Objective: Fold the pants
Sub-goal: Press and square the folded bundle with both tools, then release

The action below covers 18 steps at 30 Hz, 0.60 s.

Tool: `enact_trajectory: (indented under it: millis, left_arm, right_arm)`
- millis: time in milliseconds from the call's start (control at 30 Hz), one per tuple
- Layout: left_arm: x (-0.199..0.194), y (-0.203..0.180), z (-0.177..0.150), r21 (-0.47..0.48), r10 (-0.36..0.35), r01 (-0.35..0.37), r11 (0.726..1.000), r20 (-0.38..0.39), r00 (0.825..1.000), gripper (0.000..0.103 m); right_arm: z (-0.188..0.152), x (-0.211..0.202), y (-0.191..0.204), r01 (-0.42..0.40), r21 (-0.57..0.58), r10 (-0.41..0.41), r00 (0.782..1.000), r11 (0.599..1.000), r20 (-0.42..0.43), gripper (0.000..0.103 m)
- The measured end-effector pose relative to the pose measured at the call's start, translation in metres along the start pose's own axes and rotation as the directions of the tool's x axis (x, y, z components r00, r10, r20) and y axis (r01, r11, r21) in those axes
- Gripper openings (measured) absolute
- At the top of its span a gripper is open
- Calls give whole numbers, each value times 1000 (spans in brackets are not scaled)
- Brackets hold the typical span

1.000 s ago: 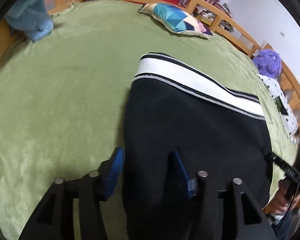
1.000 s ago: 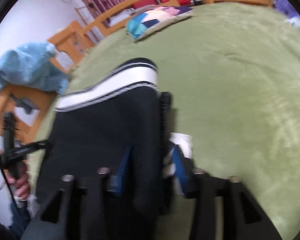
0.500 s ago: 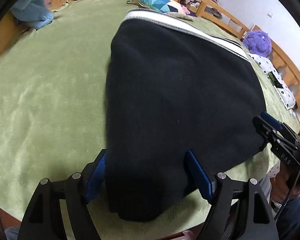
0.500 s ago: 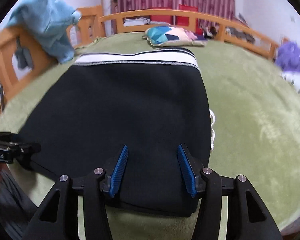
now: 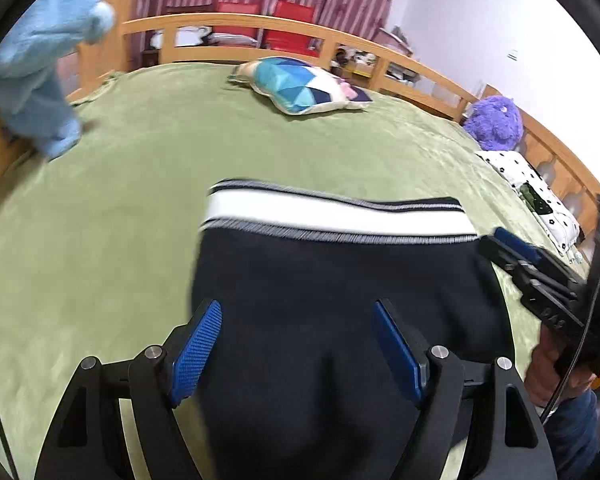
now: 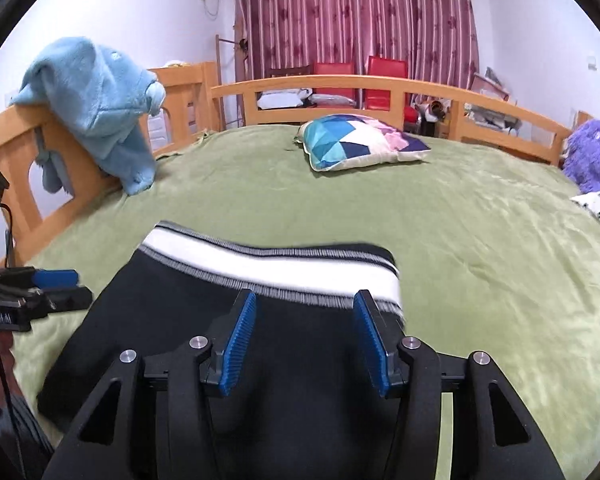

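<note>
Your black knit pants with the white-and-grey striped waistband (image 5: 332,280) lie folded into a compact block on the green plush bed cover (image 5: 100,220), close to the near edge of the bed. The striped waistband (image 6: 272,268) runs crosswise along the far side of the block, facing the wooden headboard rail (image 6: 340,82).

Your left gripper (image 5: 296,344) hovers over the near left part of the black cloth with its blue-padded jaws spread wide and nothing between them. Your right gripper (image 6: 306,340) sits over the near right part, jaws likewise parted and empty, its tips reaching almost to the waistband. Whether either set of pads touches the fabric cannot be told from these views.

The relation that matters: the block's long axis runs left to right across both grippers, and the waistband lies straight ahead of the jaws, on the far edge. The right gripper looks nearer to that band than the left. If another fold is wanted, it would likely be made across that long axis, each gripper taking its own near corner. The fold already looks fairly square, so the task seems close to done.

A patterned blue, white and pink cushion (image 6: 360,140) lies well apart, toward the far edge of the bed.
</note>
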<state>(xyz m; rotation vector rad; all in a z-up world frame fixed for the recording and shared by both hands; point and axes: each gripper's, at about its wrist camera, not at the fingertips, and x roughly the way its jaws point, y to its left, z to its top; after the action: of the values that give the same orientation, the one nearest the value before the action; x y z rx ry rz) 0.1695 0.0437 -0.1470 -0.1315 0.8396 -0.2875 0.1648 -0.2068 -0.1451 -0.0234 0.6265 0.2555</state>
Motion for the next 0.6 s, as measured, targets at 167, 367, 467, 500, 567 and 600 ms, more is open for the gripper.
enact_trajectory:
  millis: [167, 367, 467, 500, 567, 600]
  left_arm:
    - [70, 0, 4, -32, 35, -38, 999, -78, 996, 76]
    - [79, -3, 6, -21, 45, -47, 999, -69, 997, 80]
    - [73, -10, -1, 26, 101, -99, 995, -95, 990, 81]
    - [69, -12, -4, 41, 121, -117, 992, -100, 988, 81]
    - [56, -12, -17, 54, 135, -130, 990, -96, 986, 81]
    - [49, -10, -25, 50, 136, -131, 990, -97, 986, 81]
  right_arm:
    - [-15, 71, -23, 26, 56, -19, 992, 998, -124, 53]
    - [-10, 83, -34, 57, 84, -44, 988, 995, -150, 48]
    - [-11, 79, -30, 65, 77, -53, 988, 995, -145, 48]
    - [-12, 76, -30, 74, 76, -62, 987, 994, -146, 47]
    - [-15, 65, -28, 92, 70, -82, 986, 993, -144, 51]
    - [-19, 57, -28, 98, 74, -87, 986, 992, -143, 53]
